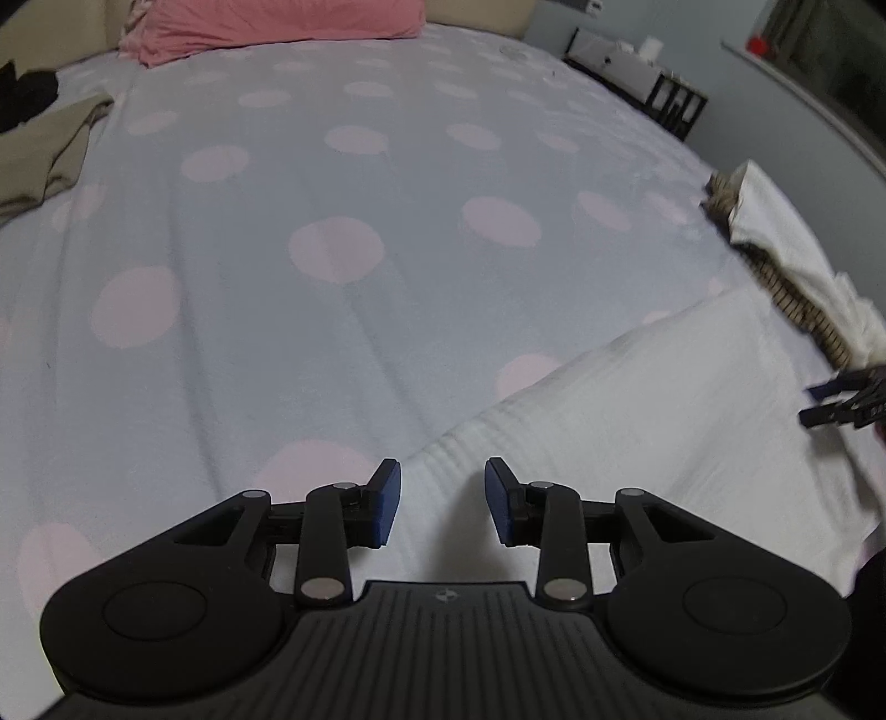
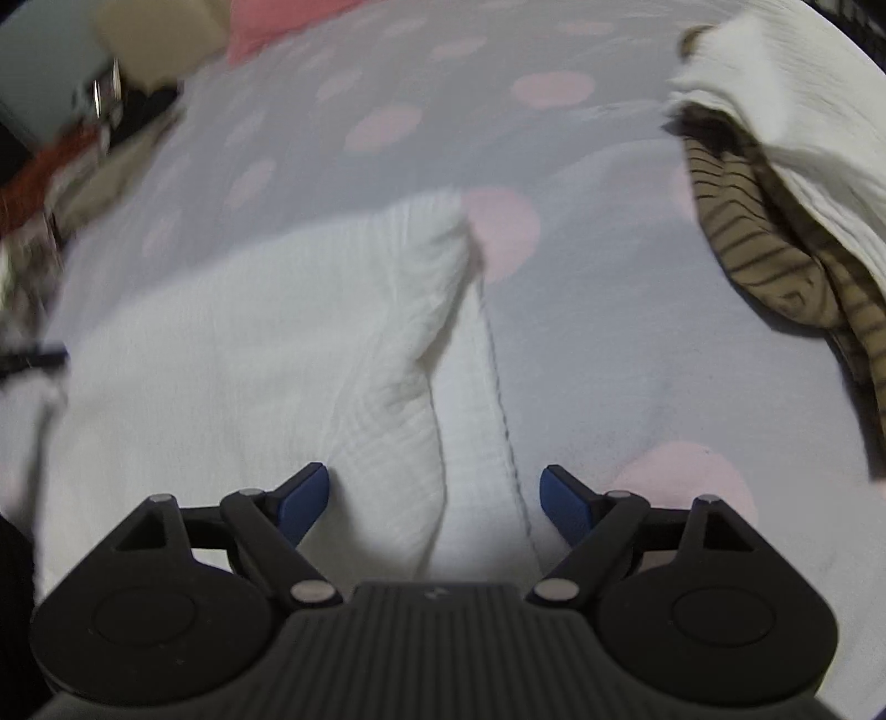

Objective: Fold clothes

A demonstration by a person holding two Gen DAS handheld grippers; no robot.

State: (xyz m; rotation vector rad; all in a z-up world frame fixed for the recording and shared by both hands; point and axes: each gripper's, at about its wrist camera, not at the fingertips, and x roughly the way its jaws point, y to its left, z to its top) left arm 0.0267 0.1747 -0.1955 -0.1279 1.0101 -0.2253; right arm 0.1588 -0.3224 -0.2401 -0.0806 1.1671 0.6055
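Note:
A white ribbed garment (image 1: 653, 421) lies flat on the bed, folded over on itself in the right wrist view (image 2: 310, 343). My left gripper (image 1: 442, 501) is open and empty, hovering over the garment's near left edge. My right gripper (image 2: 434, 498) is open wide and empty, just above the garment's folded right edge. The right gripper's fingers (image 1: 847, 401) show at the far right of the left wrist view, over the garment.
The bed sheet (image 1: 360, 221) is pale blue with pink dots. A pile of a white cloth (image 2: 786, 111) over a tan striped garment (image 2: 775, 260) lies at the right. A pink pillow (image 1: 266, 22) and a beige garment (image 1: 44, 144) lie at the far left.

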